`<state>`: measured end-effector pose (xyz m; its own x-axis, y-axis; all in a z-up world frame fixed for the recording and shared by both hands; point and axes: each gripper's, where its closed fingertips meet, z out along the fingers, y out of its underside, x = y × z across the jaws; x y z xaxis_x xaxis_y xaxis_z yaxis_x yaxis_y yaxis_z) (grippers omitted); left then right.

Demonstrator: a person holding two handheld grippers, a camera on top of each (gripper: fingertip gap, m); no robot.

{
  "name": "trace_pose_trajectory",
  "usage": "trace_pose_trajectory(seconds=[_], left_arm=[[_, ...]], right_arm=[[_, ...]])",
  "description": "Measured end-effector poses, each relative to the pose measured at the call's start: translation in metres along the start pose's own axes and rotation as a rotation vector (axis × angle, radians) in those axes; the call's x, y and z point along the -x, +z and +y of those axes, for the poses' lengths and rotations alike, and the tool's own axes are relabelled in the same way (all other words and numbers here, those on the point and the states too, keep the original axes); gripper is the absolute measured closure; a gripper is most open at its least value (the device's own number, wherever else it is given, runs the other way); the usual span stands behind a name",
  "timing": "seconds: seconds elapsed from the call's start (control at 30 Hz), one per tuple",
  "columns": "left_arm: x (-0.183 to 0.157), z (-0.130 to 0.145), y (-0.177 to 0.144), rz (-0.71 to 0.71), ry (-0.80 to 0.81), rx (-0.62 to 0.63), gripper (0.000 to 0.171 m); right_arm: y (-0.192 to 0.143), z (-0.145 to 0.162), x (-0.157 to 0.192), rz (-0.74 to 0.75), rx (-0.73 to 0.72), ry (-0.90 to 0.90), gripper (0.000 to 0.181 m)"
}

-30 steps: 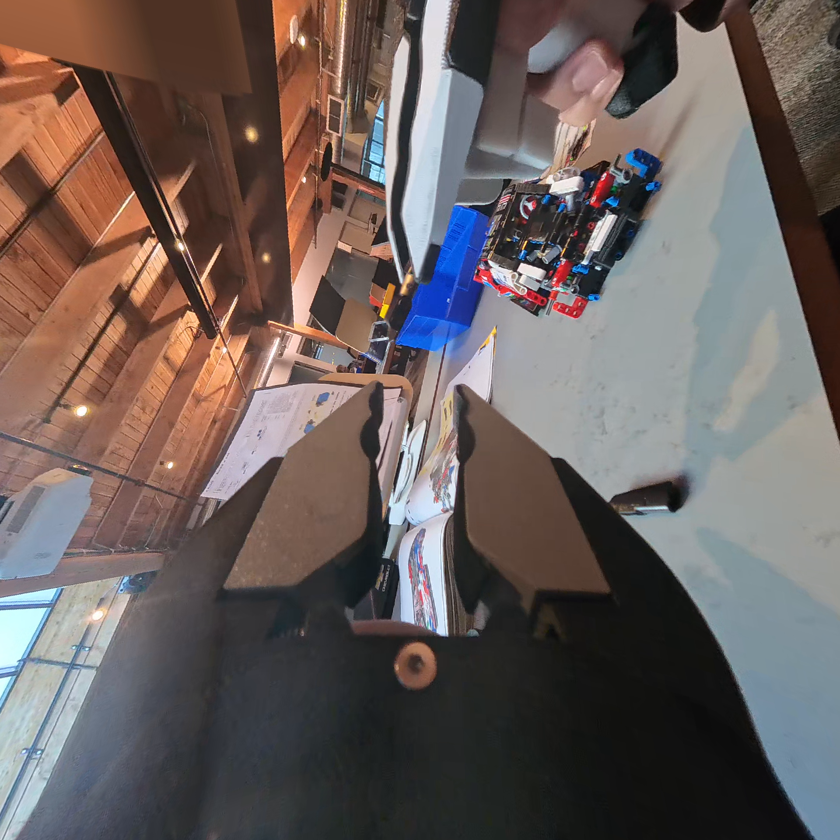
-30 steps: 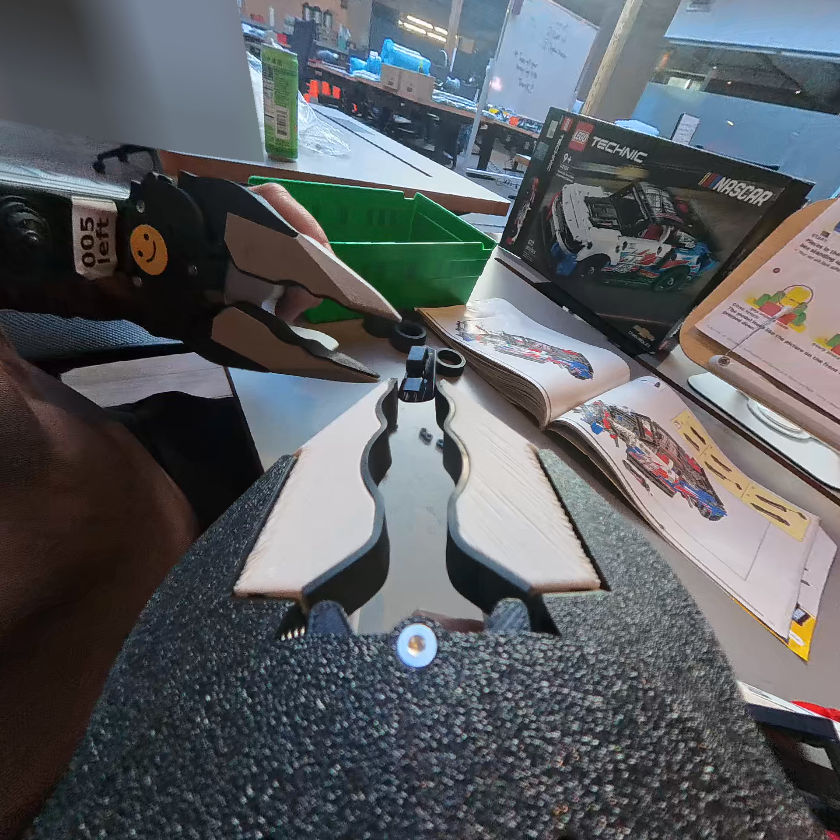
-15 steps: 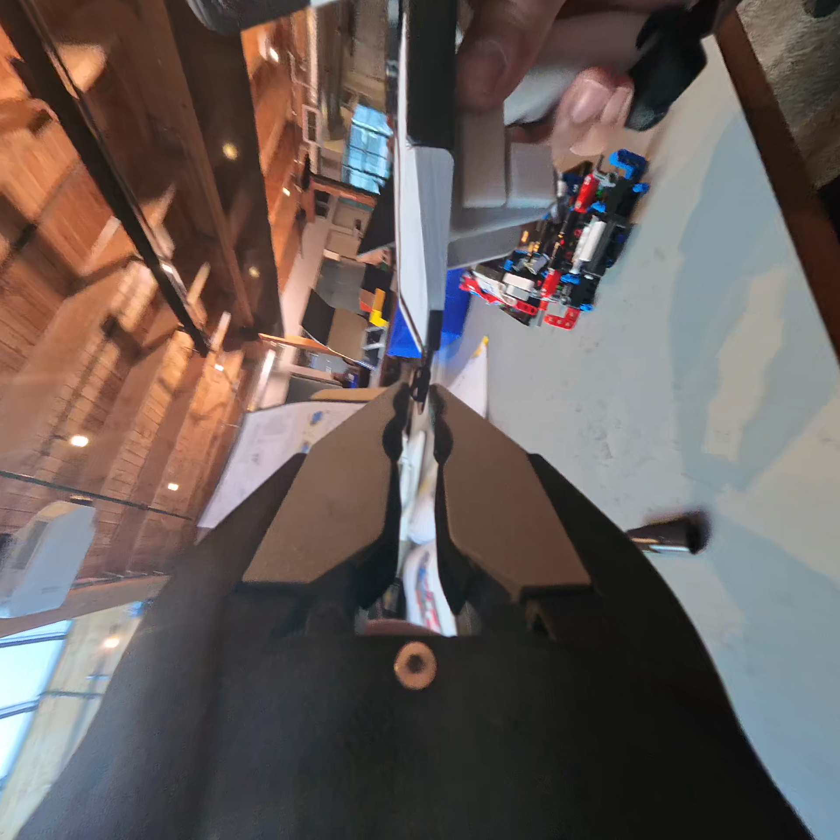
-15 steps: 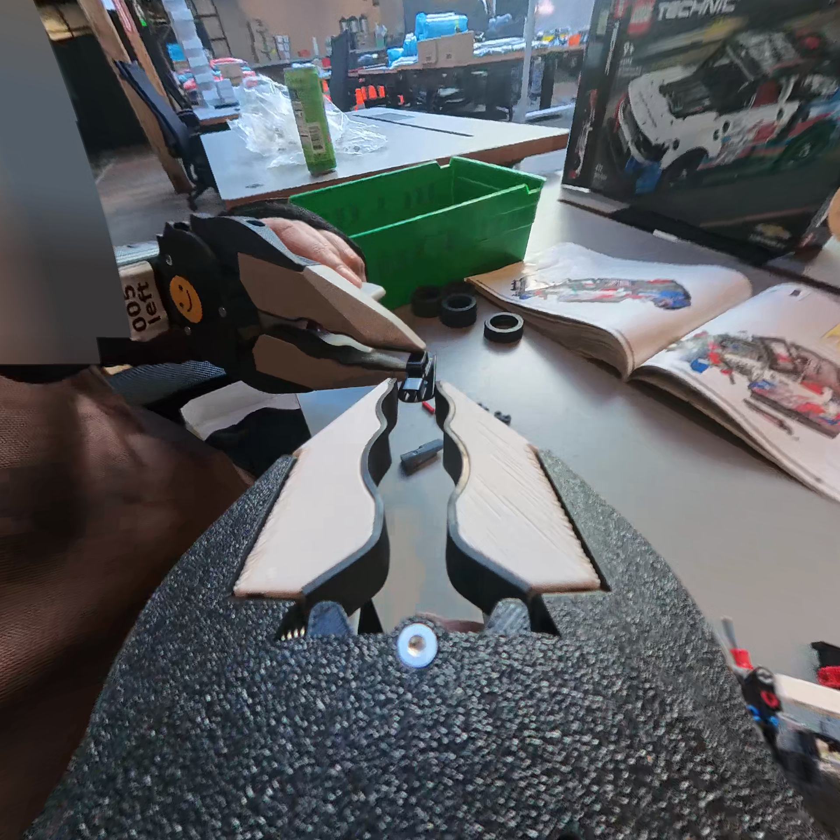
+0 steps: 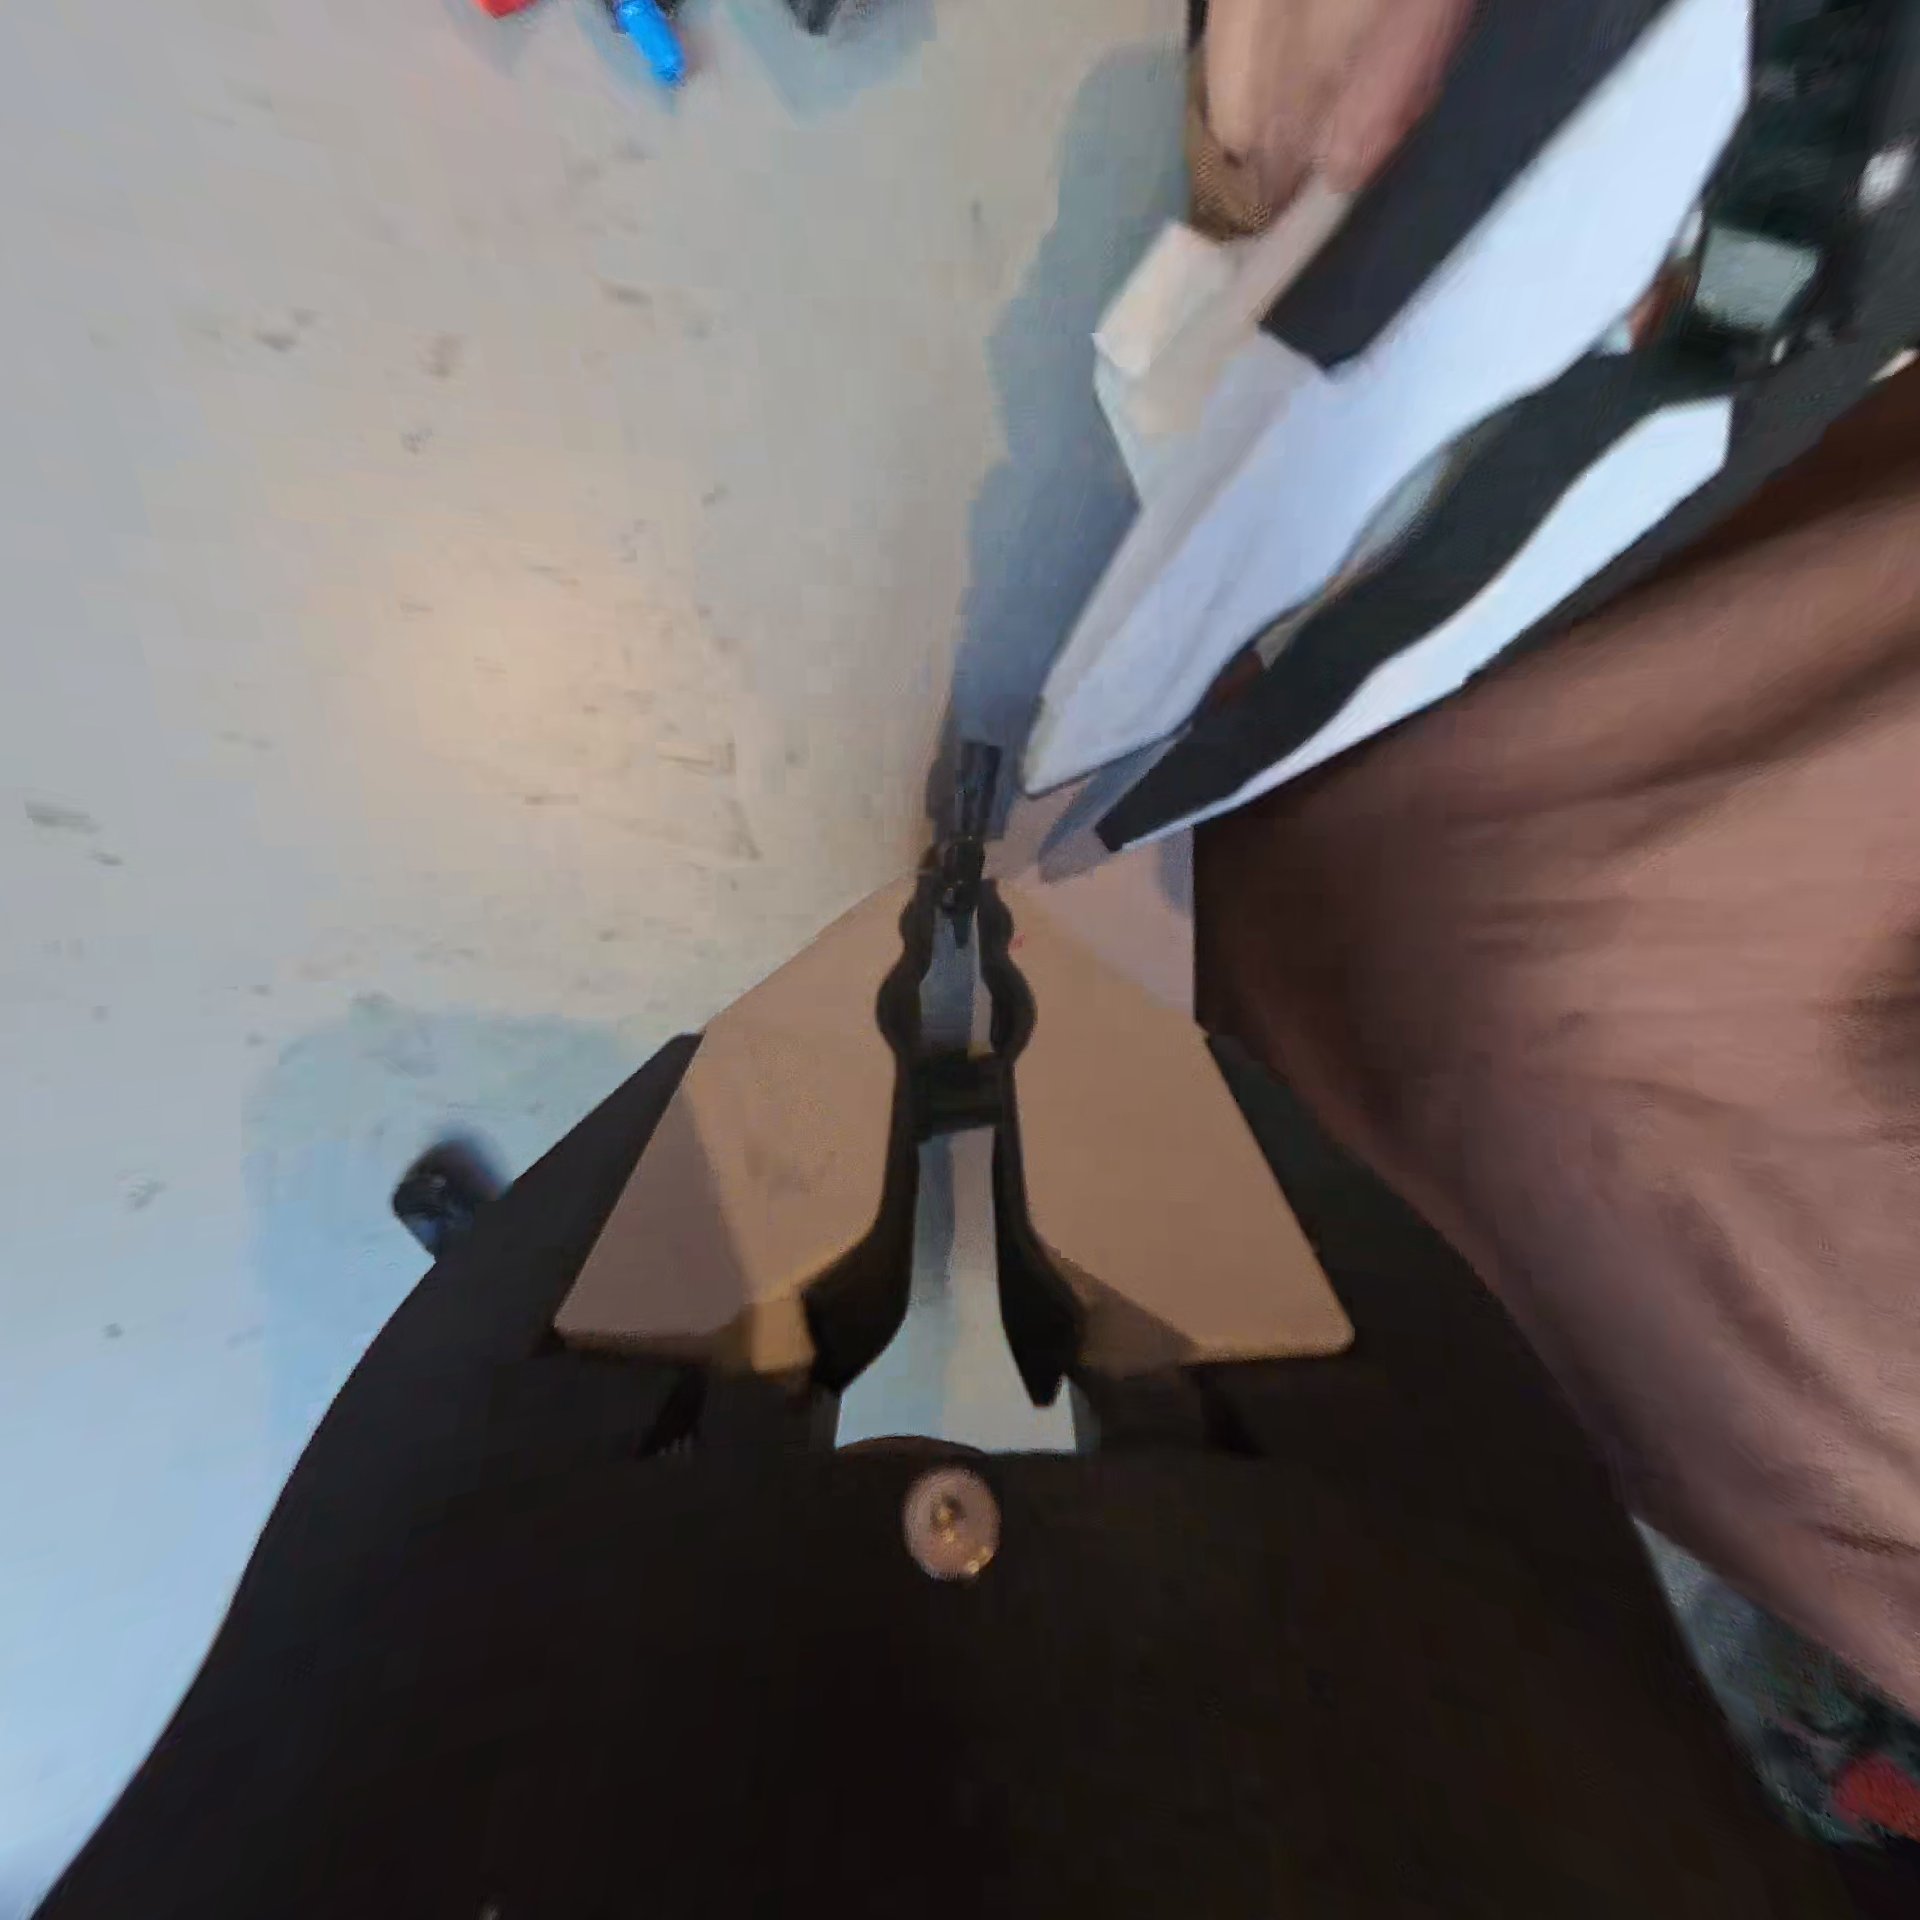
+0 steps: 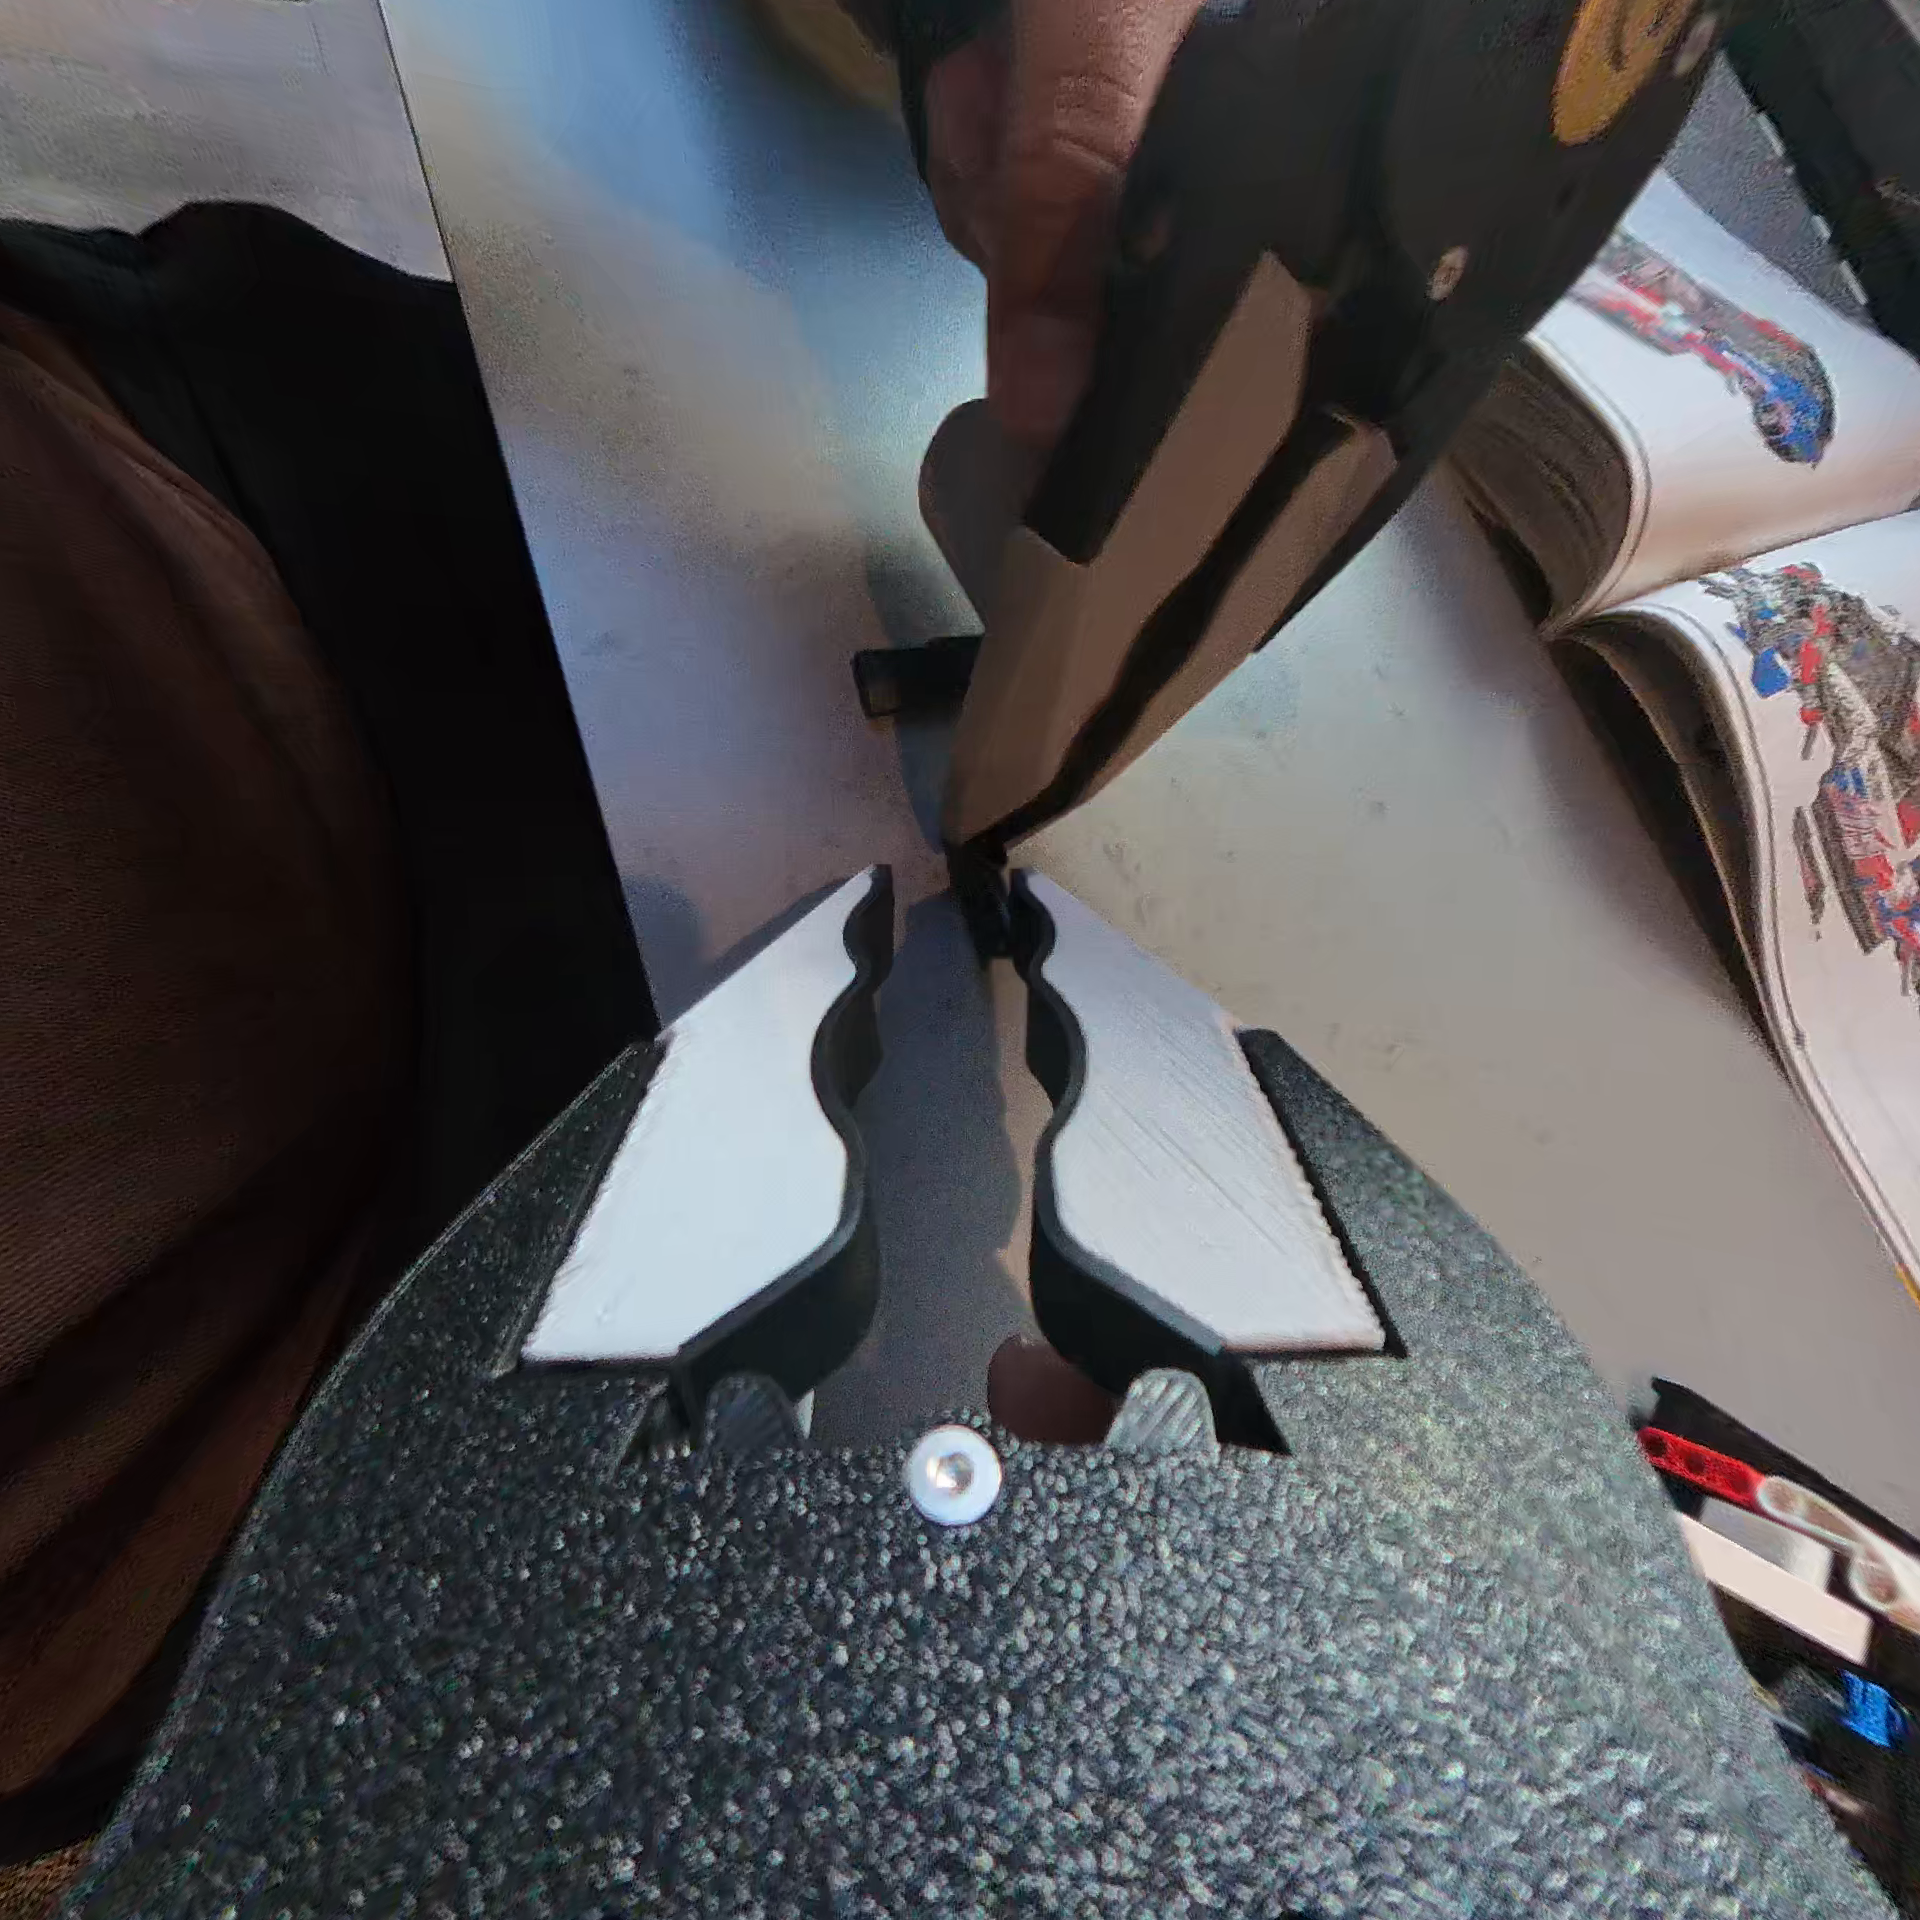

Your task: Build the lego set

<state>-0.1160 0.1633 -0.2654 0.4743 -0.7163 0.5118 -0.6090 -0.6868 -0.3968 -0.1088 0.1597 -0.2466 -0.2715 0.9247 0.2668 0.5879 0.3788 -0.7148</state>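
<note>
A small black lego piece (image 6: 985, 909) is pinched at the tip of my left gripper (image 6: 961, 836), which reaches down from above in the right wrist view and is shut on it. My right gripper (image 6: 953, 883) is open; the piece sits between its fingertips, close to the right finger. In the left wrist view my left gripper (image 5: 961, 899) is shut on the same black piece (image 5: 974, 800), just above the grey table (image 5: 416, 520). The right gripper (image 5: 1065, 816), with white fingers, comes in from the upper right, its tips beside the piece.
An open instruction booklet (image 6: 1766, 727) lies to the right. A small dark part (image 6: 914, 675) lies on the table behind the grippers, another (image 5: 447, 1195) by the left gripper. The partly built model (image 6: 1787, 1538) is at lower right. Brown clothing (image 6: 156, 831) fills the left.
The right gripper was shut on the black piece; now it has opened and the left gripper has closed on the piece. Both views have swung down toward the table.
</note>
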Motion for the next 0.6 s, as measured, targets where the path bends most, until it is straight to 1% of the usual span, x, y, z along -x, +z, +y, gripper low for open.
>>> trace_pose_trajectory(seconds=[0.13,0.17,0.2,0.23,0.33,0.4,0.47,0.6], left_arm=[[0.0,-0.003,0.003,0.116,-0.069,-0.001,0.166],[0.0,-0.003,0.003,0.123,-0.074,0.003,0.167],[0.001,-0.003,0.002,0.12,-0.075,0.008,0.165],[0.002,-0.003,-0.001,0.106,-0.076,0.007,0.161],[0.015,-0.004,-0.018,-0.051,-0.064,-0.03,0.138],[0.014,0.001,-0.03,-0.126,-0.039,-0.041,0.135],[0.009,0.012,-0.036,-0.207,-0.009,-0.021,0.129],[0.008,0.039,-0.033,-0.381,0.081,0.038,0.118]], right_arm=[[0.013,0.011,-0.003,-0.016,0.042,0.037,0.163],[0.016,0.014,-0.003,-0.026,0.055,0.053,0.163],[0.018,0.014,-0.001,-0.049,0.047,0.071,0.168],[0.019,0.013,0.0,-0.065,0.042,0.089,0.167],[0.02,0.013,0.001,-0.094,0.035,0.129,0.169],[0.02,0.014,0.0,-0.109,0.034,0.152,0.169],[0.02,0.014,0.0,-0.112,0.034,0.166,0.167],[0.02,0.014,-0.002,-0.102,0.034,0.173,0.164]])
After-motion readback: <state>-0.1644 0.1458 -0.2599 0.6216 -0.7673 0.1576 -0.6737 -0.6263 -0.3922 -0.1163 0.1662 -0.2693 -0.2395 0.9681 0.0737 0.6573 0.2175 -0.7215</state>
